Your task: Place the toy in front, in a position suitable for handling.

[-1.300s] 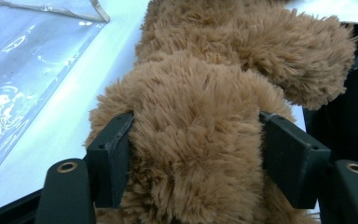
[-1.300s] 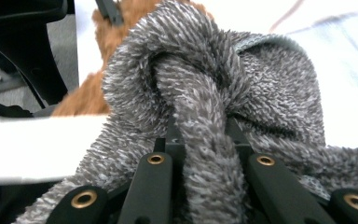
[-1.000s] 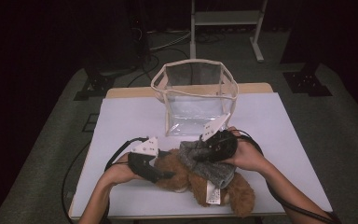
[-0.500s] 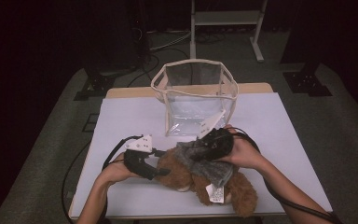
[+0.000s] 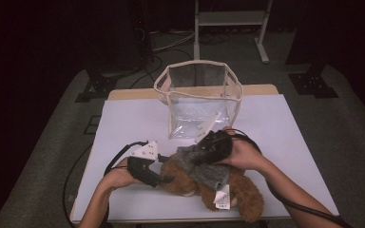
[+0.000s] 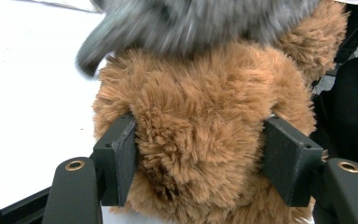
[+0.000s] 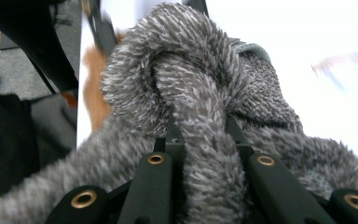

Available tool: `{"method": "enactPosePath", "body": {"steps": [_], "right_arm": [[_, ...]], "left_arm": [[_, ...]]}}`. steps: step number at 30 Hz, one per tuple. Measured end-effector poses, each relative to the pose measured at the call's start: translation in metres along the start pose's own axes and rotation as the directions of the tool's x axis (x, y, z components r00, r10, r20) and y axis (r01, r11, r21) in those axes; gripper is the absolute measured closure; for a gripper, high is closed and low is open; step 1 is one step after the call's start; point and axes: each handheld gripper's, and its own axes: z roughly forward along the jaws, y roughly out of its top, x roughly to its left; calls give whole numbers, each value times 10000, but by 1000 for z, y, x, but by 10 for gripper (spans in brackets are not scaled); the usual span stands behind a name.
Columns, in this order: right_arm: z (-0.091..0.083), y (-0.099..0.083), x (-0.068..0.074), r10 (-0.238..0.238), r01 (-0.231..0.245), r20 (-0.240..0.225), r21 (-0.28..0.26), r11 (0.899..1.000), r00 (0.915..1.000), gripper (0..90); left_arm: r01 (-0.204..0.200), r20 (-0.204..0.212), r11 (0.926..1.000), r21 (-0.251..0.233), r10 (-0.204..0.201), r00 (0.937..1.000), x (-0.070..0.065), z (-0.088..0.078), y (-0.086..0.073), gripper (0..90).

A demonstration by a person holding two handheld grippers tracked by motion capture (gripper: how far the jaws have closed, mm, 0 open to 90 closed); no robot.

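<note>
At the worktop's (image 5: 123, 123) near edge lies a brown bear (image 5: 244, 199) – the left tongs (image 6: 198, 158), jaws just opening slightly, clamp its fur, the right tongs (image 7: 200, 140) pinch its grey garment (image 5: 204, 171) – near a clear bag (image 5: 199, 102).

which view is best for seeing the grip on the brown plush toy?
The left gripper view: the left hand-held gripper has both pads pressed into the brown plush toy. The high view shows the toy whole, under grey fabric, grip hidden. The right gripper view shows a brown sliver behind that fabric.
</note>
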Motion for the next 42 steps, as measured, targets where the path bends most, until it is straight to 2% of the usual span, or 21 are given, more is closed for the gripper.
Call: {"method": "enactPosePath", "body": {"steps": [1, 2, 3, 6, 10, 13, 17, 20, 21, 22, 28, 32, 35, 38, 41, 42], "right_arm": [[-7, -10, 0, 117, -116, 75, -83, 9999, 9999, 766], [-20, -24, 0, 518, -510, 198, -348, 9981, 9985, 766], [-25, -29, 0, 630, -619, 252, -419, 9972, 9977, 766], [-51, -58, 2, 1093, -1032, 644, -913, 9905, 9919, 766], [-71, -88, 7, 1565, -1423, 1096, -1268, 9817, 9816, 765], [-70, -99, 12, 1771, -1612, 1060, -1432, 9765, 9785, 766], [-59, -97, 14, 1638, -1464, 952, -1671, 9750, 9819, 766], [-53, -91, 15, 1450, -1260, 970, -1794, 9757, 9847, 766], [-53, -91, 15, 1480, -1283, 984, -1829, 9747, 9841, 765], [-55, -93, 16, 1458, -1245, 1048, -1868, 9745, 9838, 765], [-68, -117, 24, 1854, -1637, 958, -1986, 9663, 9780, 764], [-67, -128, 32, 2021, -1803, 923, -2033, 9624, 9750, 764], [-60, -127, 34, 1964, -1773, 814, -1971, 9642, 9771, 763], [-51, -128, 32, 2034, -1879, 657, -1897, 9637, 9769, 763], [-48, -130, 27, 2165, -2029, 482, -2002, 9585, 9751, 763], [-47, -130, 25, 2146, -2015, 449, -2018, 9585, 9757, 763]], "left_arm": [[-6, -11, 10000, -11, 6, 10000, 0, 0, 0, 337], [-40, -23, 10000, 0, 40, 10000, 0, 0, 1, 337], [-40, -26, 10000, 48, 40, 10000, 0, 0, 1, 337], [-65, -33, 9999, 112, 66, 10000, -1, 0, 2, 336], [-90, 3, 9997, 218, 90, 10000, 0, -2, 4, 327], [-469, -57, 9982, 364, 472, 9989, 2, -7, 17, 301], [-775, 122, 9965, 301, 772, 9969, 5, -3, 41, 266], [-1028, 193, 9879, 1161, 1012, 9947, 8, 15, 53, 257], [-885, 331, 9860, 1415, 846, 9959, 11, 21, 52, 257], [-752, 402, 9884, 1322, 705, 9967, 11, 23, 50, 259], [-666, 319, 9910, 1158, 633, 9975, 7, 15, 39, 283], [-824, 377, 9879, 1311, 781, 9962, 2, 12, 40, 282], [-1041, 389, 9839, 1453, 995, 9943, 2, 13, 45, 276], [-1115, 396, 9864, 1205, 1075, 9934, 5, 16, 47, 206], [-1001, 512, 9848, 1420, 937, 9943, 11, 28, 49, 122], [-1066, 591, 9798, 1690, 979, 9934, 13, 35, 49, 91]]}}
